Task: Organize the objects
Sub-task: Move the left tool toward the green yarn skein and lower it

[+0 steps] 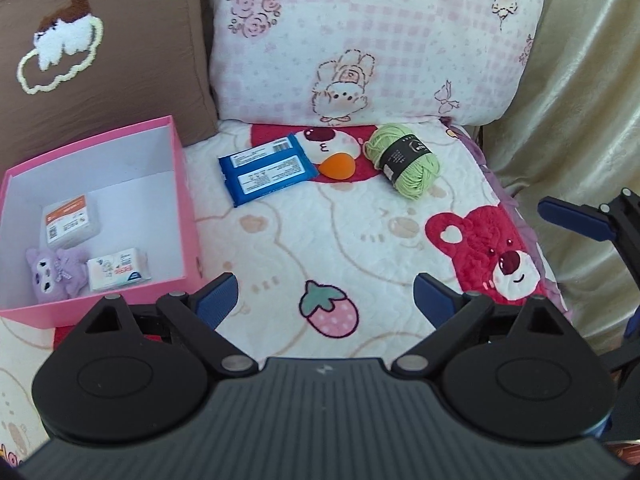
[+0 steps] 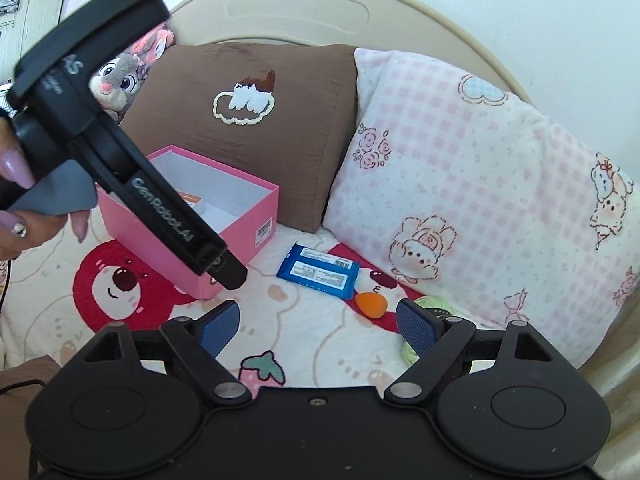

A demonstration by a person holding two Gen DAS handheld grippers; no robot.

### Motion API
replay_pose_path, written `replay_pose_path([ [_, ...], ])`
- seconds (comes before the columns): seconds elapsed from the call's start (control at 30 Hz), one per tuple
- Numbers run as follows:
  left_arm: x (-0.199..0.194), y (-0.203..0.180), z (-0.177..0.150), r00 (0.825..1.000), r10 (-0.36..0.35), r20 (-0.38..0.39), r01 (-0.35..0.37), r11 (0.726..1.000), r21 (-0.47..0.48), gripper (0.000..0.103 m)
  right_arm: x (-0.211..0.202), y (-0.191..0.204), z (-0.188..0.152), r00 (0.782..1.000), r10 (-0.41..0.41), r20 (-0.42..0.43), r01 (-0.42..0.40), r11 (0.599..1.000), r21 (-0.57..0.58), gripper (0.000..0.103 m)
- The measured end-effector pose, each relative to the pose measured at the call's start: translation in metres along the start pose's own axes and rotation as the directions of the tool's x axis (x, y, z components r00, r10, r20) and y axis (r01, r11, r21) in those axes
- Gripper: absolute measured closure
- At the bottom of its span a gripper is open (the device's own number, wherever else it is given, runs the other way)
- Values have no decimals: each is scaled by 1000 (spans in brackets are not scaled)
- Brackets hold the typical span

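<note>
A blue wipes packet [image 1: 268, 168], an orange egg-shaped sponge [image 1: 338, 165] and a green yarn ball [image 1: 404, 160] lie on the cartoon bedspread near the pillows. The pink box [image 1: 176, 184] at the left holds a white orange-labelled case [image 1: 70, 220], a purple plush [image 1: 56, 276] and a small white pack [image 1: 118, 270]. My left gripper [image 1: 324, 296] hovers open and empty, short of the packet. My right gripper [image 2: 318, 320] is open and empty too, with the packet [image 2: 318, 270] and sponge [image 2: 371, 304] ahead and the yarn [image 2: 430, 302] partly hidden behind its right finger.
A brown pillow [image 1: 100, 60] and a pink checked pillow [image 1: 360, 40] stand behind the objects. A grey bunny plush [image 2: 120, 80] sits at the headboard. Beige cloth [image 1: 580, 100] borders the right. A hand [image 2: 16, 200] holds the left tool's black body [image 2: 120, 140] over the pink box [image 2: 240, 236].
</note>
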State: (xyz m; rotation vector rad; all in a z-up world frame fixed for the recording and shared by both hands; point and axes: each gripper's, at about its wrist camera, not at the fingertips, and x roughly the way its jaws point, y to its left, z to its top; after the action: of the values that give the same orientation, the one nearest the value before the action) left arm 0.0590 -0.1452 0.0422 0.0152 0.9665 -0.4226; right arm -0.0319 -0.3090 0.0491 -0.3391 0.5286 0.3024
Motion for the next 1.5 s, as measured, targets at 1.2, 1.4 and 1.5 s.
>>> replay_pose_path([
  [1.2,147,-30,54,969,-247,8,247,967,-56,16,105,-89,-44,993,-80,-92,87,993,80,15],
  [1.4,169,-31,54,960,-273,62,277,958,-71,16,132,-107,-62,985,-118,-122,133,983,122,15],
  [1.5,182,-31,57,956,-282,77,288,954,-82,16,146,-114,-69,982,-132,-138,148,983,113,15],
])
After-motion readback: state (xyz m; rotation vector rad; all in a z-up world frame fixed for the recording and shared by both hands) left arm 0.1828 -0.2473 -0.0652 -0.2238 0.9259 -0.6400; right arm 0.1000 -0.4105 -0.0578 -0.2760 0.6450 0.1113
